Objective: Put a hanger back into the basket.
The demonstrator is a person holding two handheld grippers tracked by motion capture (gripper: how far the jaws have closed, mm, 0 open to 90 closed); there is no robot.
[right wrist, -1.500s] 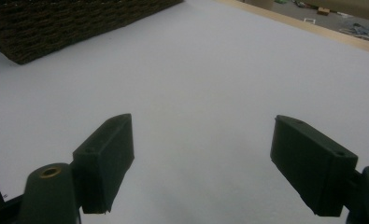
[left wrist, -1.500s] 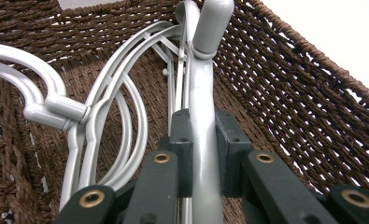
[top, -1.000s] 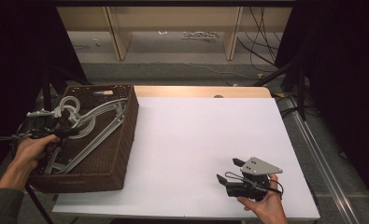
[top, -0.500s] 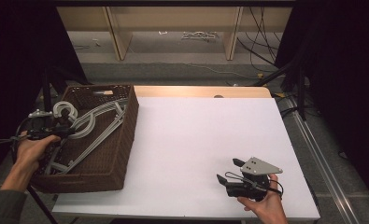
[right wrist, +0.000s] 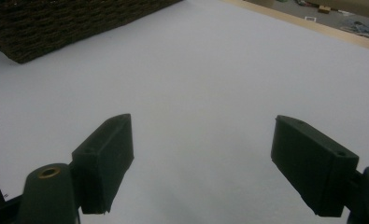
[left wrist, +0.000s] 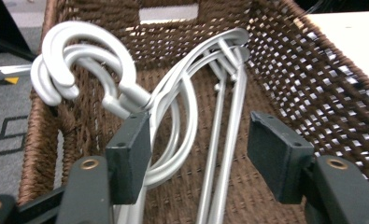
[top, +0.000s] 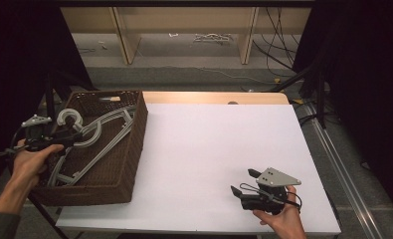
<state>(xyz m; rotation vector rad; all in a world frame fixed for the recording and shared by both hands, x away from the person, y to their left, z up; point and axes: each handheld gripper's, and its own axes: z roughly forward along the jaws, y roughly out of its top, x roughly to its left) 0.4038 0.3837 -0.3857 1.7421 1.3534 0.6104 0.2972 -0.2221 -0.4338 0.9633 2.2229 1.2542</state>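
Several silver hangers [top: 97, 133] lie in a brown wicker basket [top: 129, 159] at the table's left, with their hooks [left wrist: 74, 60] bunched against its left wall. My left gripper [top: 76, 137] reaches in from the left, and its jaws have just been opening. In the left gripper view it [left wrist: 203, 154] stands open. The hanger bars [left wrist: 222, 140] run below the gap and the left pad [left wrist: 128, 156] sits just under the hanger necks, pressing on nothing. My right gripper [top: 244, 181] rests at the table's front right, open [right wrist: 201, 163] over bare white tabletop.
The white tabletop [top: 219, 144] stretches from the basket to the right edge. The basket's high woven walls [left wrist: 322, 88] close in around the left gripper. Wooden shelving [top: 184, 30] and floor cables [top: 278, 74] lie beyond the far edge.
The left jaws have opened off the hangers. The hooks have sunk slightly toward the basket's left wall. The right gripper has stayed in place.
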